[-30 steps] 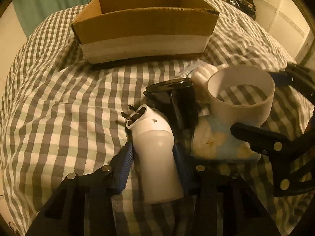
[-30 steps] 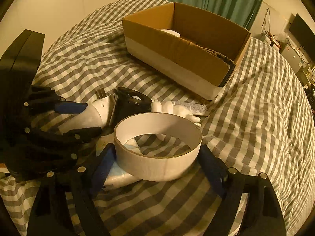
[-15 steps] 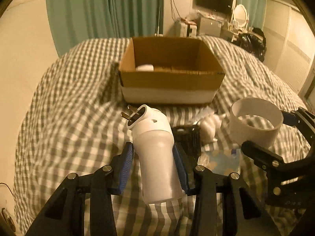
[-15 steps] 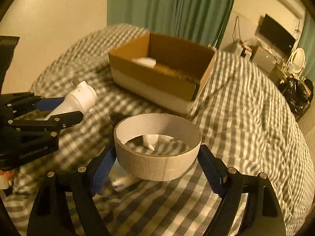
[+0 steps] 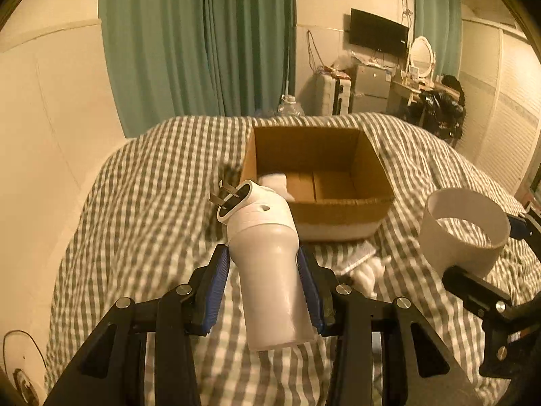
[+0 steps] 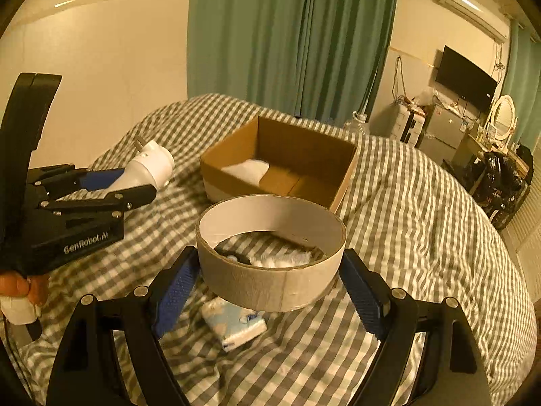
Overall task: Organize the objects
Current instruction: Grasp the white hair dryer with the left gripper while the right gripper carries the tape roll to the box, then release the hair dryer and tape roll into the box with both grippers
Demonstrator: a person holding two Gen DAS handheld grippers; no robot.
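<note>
My left gripper (image 5: 265, 287) is shut on a white plug-in device (image 5: 267, 264) with two metal prongs and holds it in the air above the bed. It also shows in the right wrist view (image 6: 148, 169). My right gripper (image 6: 270, 287) is shut on a wide cardboard tape ring (image 6: 270, 253), lifted off the bed; the ring also shows in the left wrist view (image 5: 465, 230). An open cardboard box (image 5: 318, 182) lies ahead on the bed with a white item (image 6: 248, 171) inside.
A checked bedspread (image 6: 422, 223) covers the bed. A blue-and-white tissue pack (image 6: 235, 323), a white glove-like item (image 5: 367, 270) and a dark object (image 6: 233, 255) lie on it below the grippers. Green curtains, a TV and cluttered furniture stand beyond the bed.
Both grippers have risen from the bed with their objects, the white device and the tape ring. The box now lies lower and farther in both views.
</note>
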